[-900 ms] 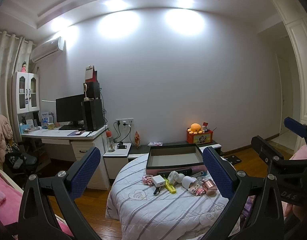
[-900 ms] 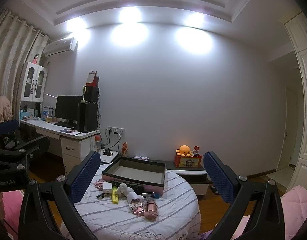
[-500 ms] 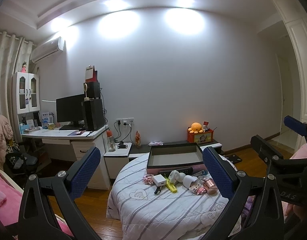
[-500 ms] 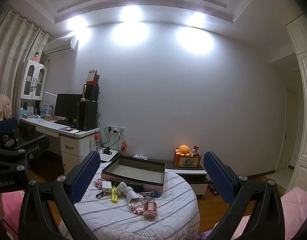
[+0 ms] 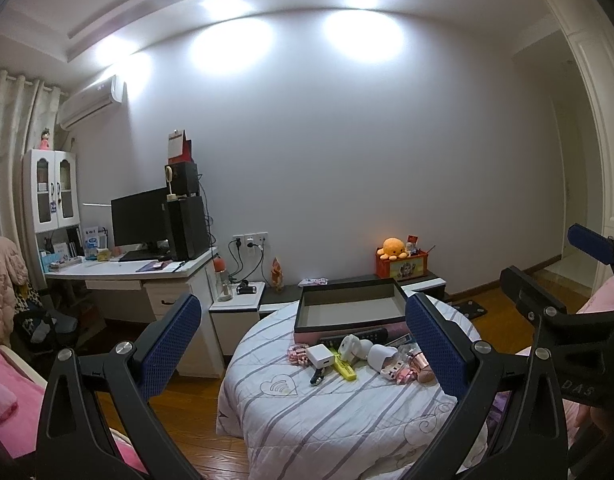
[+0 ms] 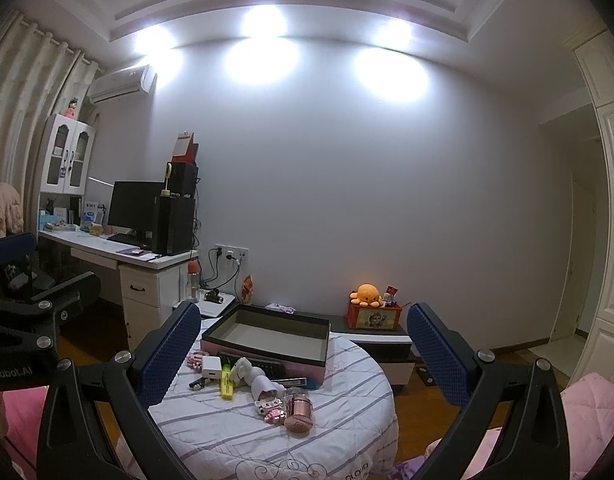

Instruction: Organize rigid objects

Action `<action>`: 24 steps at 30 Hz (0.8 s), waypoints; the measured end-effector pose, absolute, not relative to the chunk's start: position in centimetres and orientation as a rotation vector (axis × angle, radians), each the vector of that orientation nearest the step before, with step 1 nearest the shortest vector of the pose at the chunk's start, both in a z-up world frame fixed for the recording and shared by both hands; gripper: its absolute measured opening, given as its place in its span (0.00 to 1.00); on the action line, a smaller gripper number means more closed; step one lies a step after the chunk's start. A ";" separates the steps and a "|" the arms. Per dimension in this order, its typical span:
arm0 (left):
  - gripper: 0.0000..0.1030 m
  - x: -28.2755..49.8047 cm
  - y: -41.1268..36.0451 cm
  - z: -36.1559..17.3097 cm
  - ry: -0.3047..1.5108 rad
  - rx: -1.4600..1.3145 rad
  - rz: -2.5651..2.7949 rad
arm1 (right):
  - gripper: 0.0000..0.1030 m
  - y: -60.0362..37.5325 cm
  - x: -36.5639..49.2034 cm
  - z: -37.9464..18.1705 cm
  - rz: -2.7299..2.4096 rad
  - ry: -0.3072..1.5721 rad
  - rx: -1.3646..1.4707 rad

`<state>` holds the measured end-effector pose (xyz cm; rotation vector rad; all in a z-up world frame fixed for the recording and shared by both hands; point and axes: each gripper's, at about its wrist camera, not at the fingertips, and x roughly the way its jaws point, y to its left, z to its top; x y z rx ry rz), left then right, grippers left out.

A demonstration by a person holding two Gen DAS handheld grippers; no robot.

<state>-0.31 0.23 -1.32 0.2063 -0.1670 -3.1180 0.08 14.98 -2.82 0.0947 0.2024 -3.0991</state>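
Both the left tongs (image 5: 299, 344) and the right tongs (image 6: 303, 356) hang spread wide and hold nothing, above a round surface (image 5: 307, 420) with a striped cloth. Small objects, among them a white charger (image 5: 320, 355) and a yellow highlighter (image 5: 346, 369), lie clustered just before an empty open box (image 5: 349, 310).

A bedroom with a plain white wall (image 5: 367, 160) lit by three bright ceiling spotlights (image 6: 265, 20). At left, cream curtains (image 6: 31, 92), a wall-mounted air conditioner (image 5: 93, 100), a white glass-door cabinet (image 5: 53, 192) and a white desk (image 5: 147, 276) holding a dark monitor (image 5: 139, 220). The wood floor (image 5: 187, 420) is warm brown. A low dark shelf (image 6: 383, 338) runs along the wall.
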 end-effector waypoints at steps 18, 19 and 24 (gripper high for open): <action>1.00 -0.5 0.6 -1.5 -0.189 0.225 -3.122 | 1.00 15.2 0.0 -3.0 -3.111 0.189 0.113; 1.00 -0.6 0.6 -1.6 -0.189 0.230 -3.123 | 1.00 15.2 0.0 -3.0 -3.113 0.187 0.116; 1.00 -1.0 0.9 -1.7 -0.212 0.247 -3.122 | 1.00 15.3 -0.3 -3.1 -3.112 0.184 0.123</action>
